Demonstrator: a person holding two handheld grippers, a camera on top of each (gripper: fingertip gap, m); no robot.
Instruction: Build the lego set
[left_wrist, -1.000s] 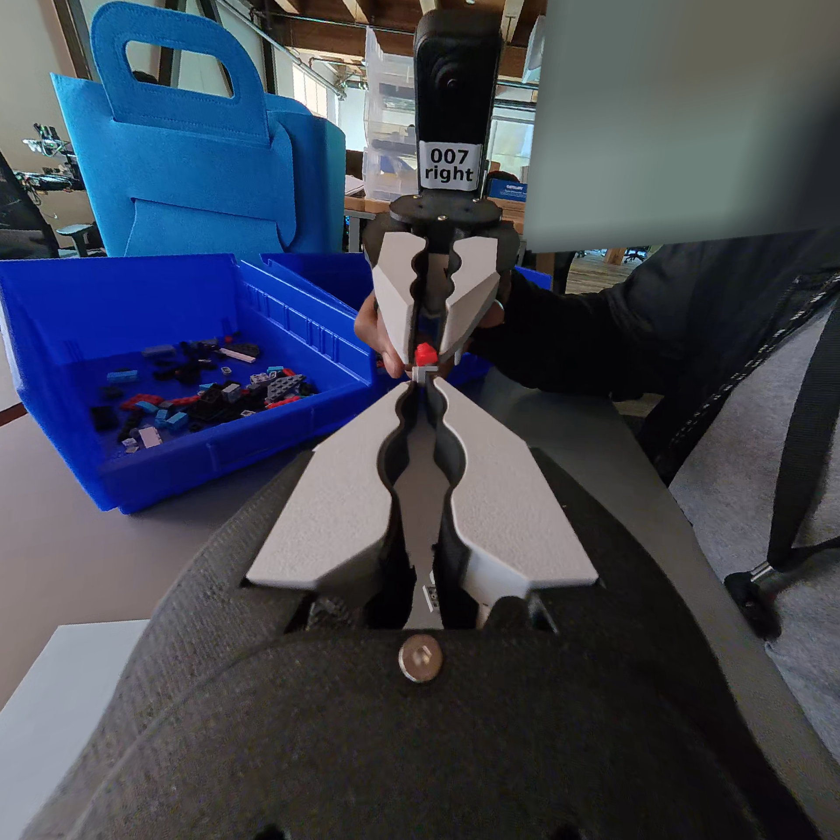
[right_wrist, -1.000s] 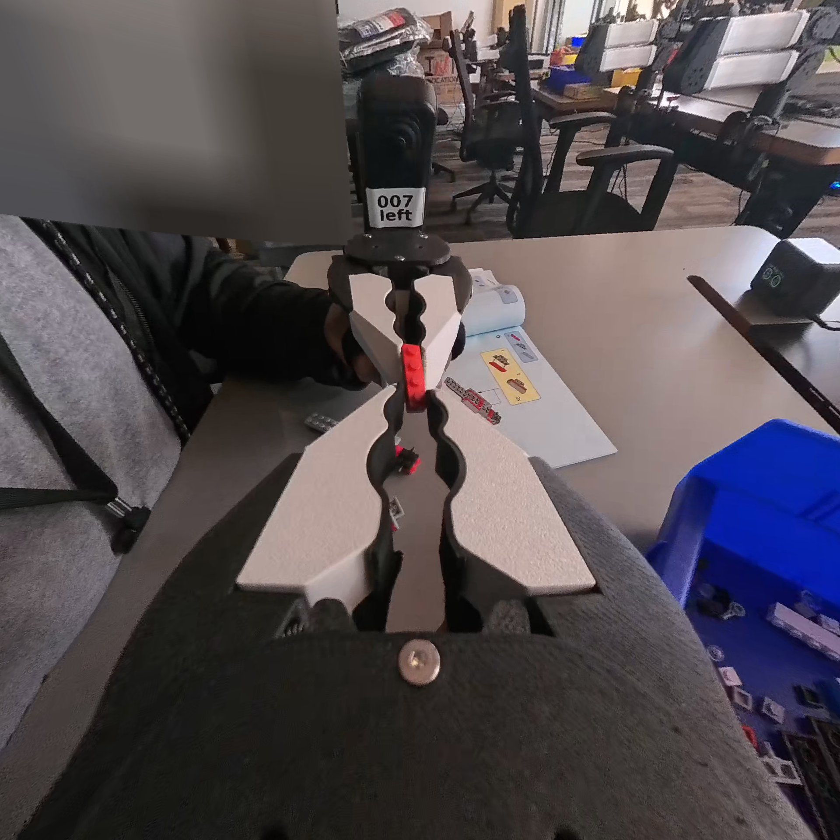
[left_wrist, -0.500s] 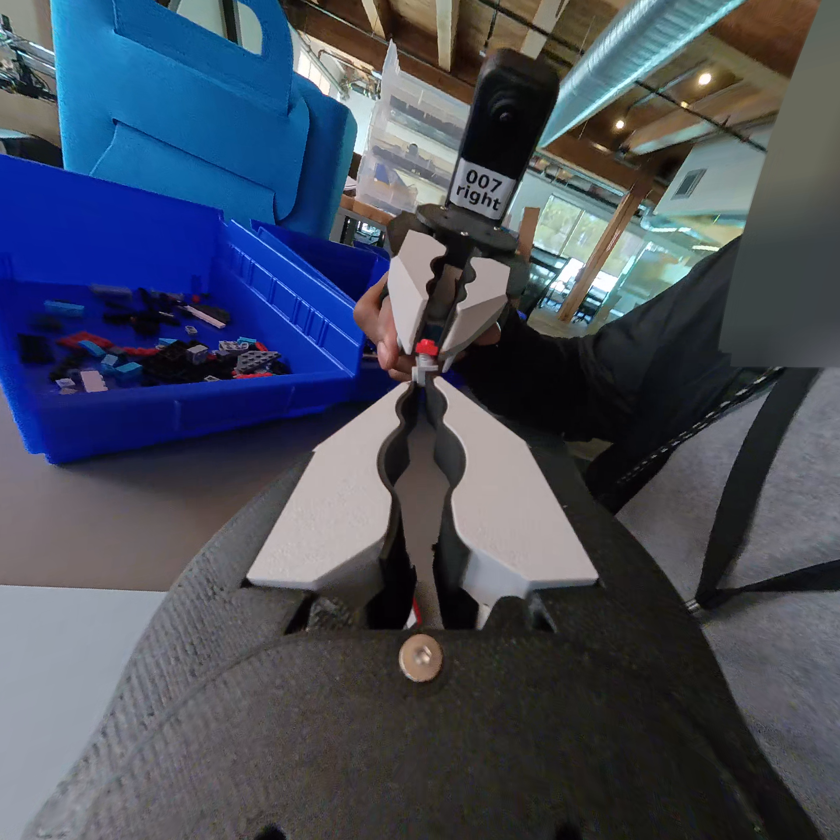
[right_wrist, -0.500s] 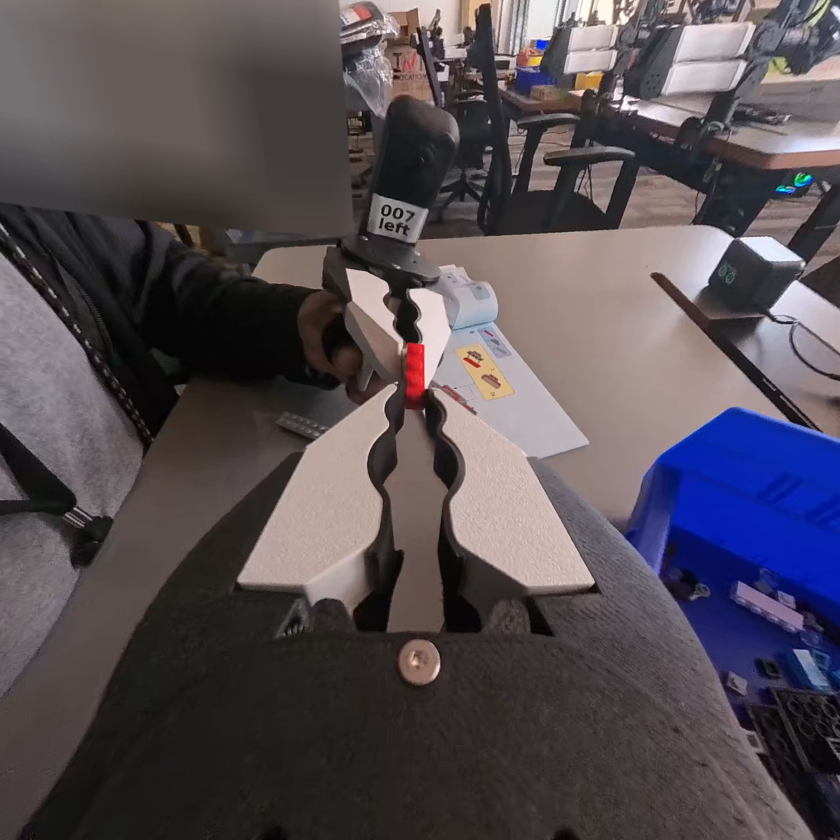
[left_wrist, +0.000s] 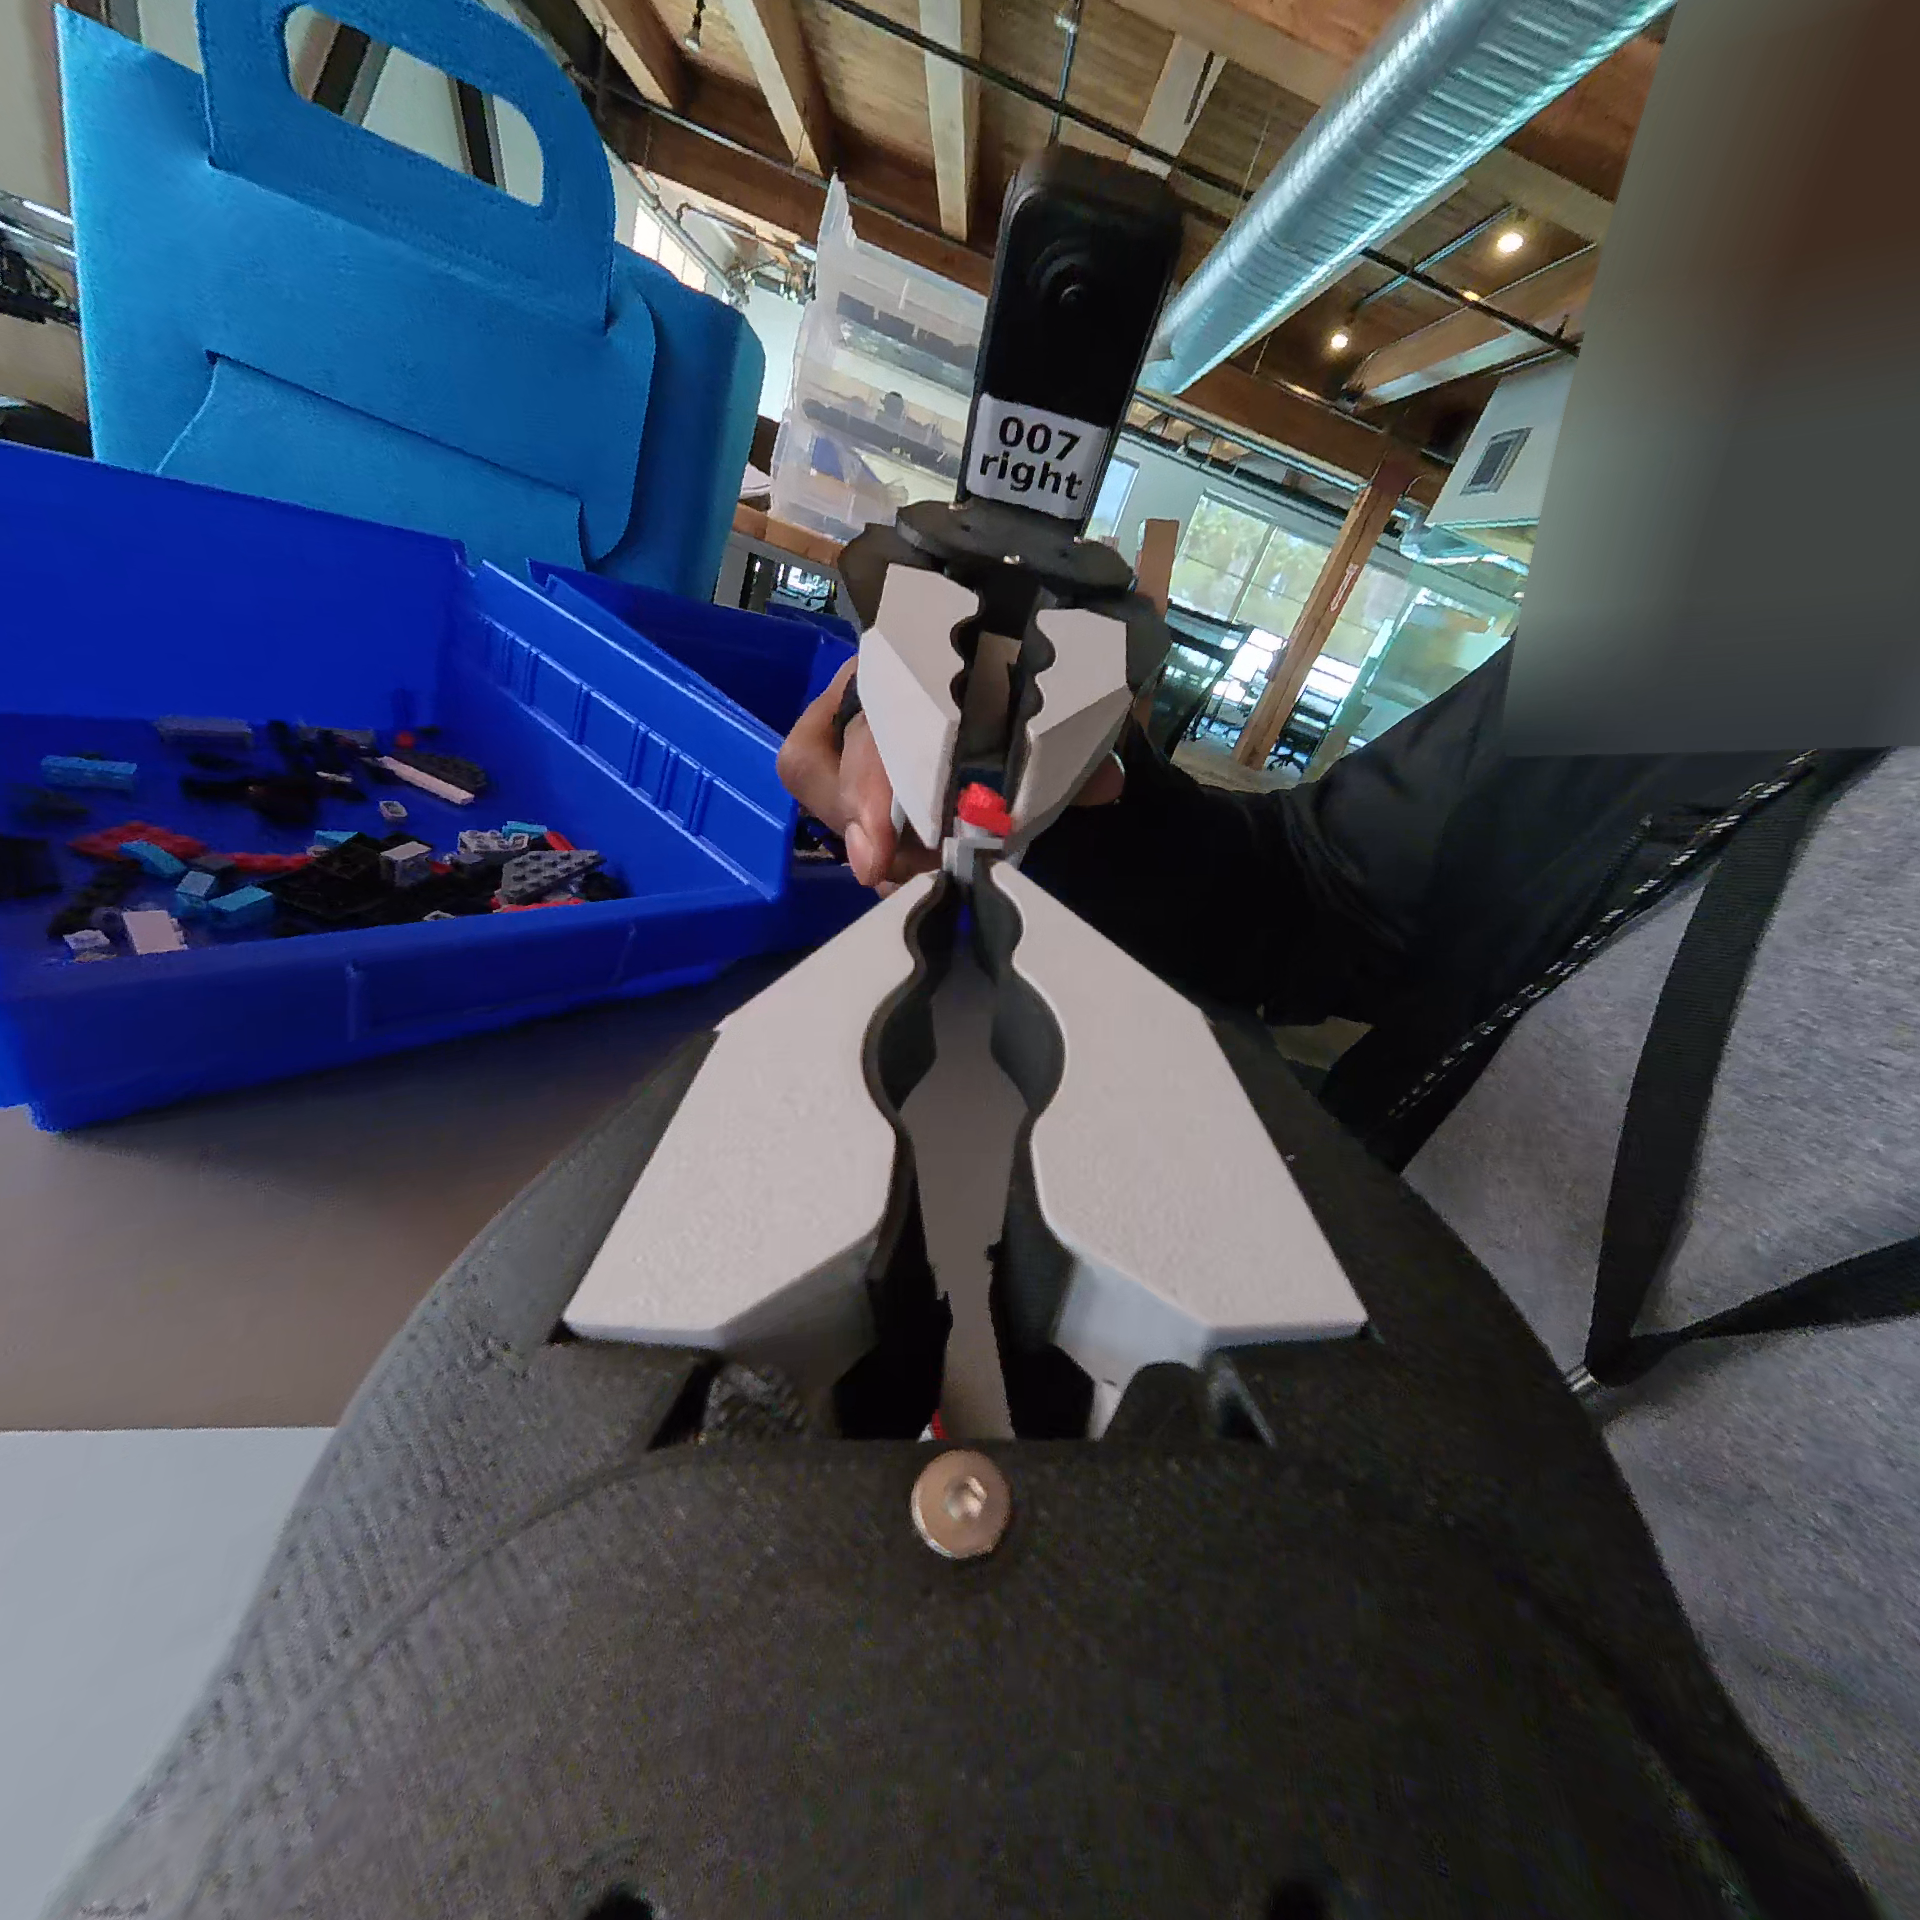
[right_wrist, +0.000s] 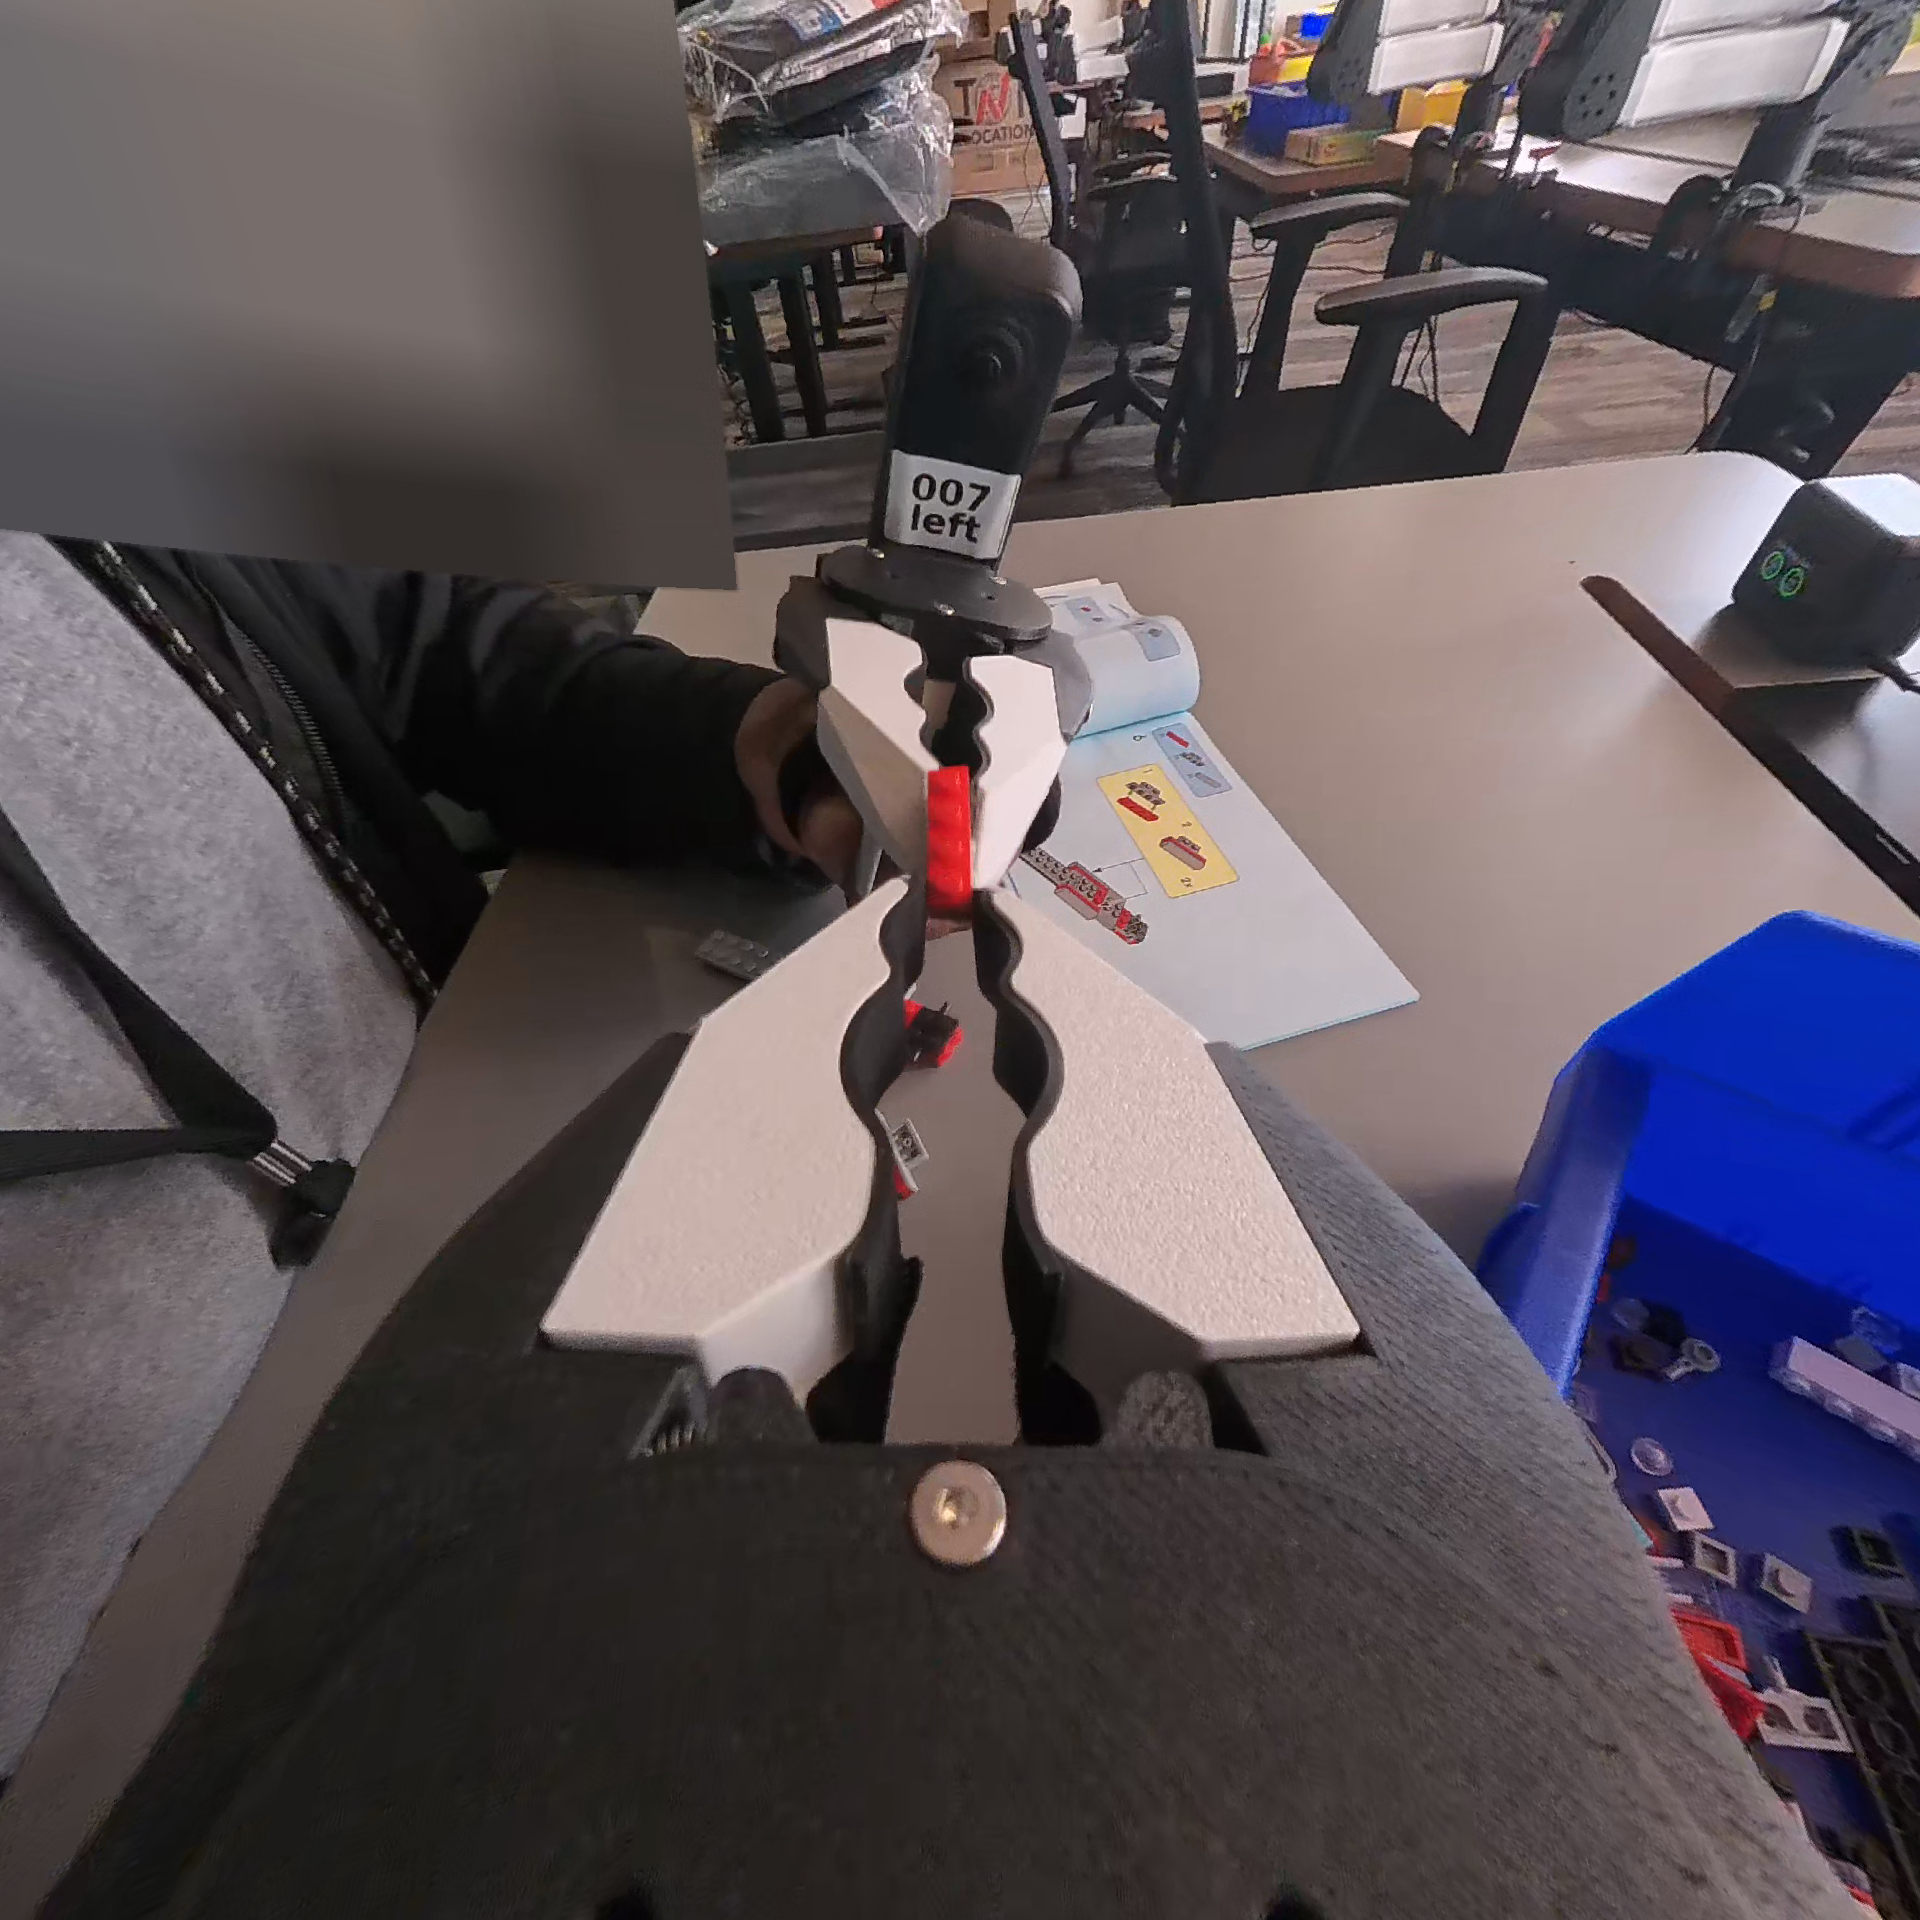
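Lego pieces meet at the centre of both views: a red brick (right_wrist: 951, 831), studded and standing on end, is clenched in the left tool (right_wrist: 948, 883), while the right tool (left_wrist: 977, 831) pinches a small grey-and-red piece (left_wrist: 977, 826) against it. The two tools face each other tip to tip, raised above the counter (right_wrist: 1455, 727), which I judge is so the small part can be pressed onto the brick with force from both sides. Whether the studs have seated cannot be told; the joint is hidden between the tips.

Just below, on the counter at mid-frame of the right wrist view, lie a small red-and-black piece (right_wrist: 928, 1034), a grey plate (right_wrist: 736, 951) and a tiny printed tile (right_wrist: 904, 1148), likely set out as parts to be added. Right of centre, the open instruction booklet (right_wrist: 1195, 852) lies flat facing the person, within easy glance.

Farther out, a blue bin (left_wrist: 582, 727) fills the left of the left wrist view, holding loose black, grey, red and light blue parts (left_wrist: 312, 862), near enough for either tool to reach. A blue felt bag (left_wrist: 364, 312) stands behind it, and a small black device (right_wrist: 1839, 571) sits at the counter's far right edge.
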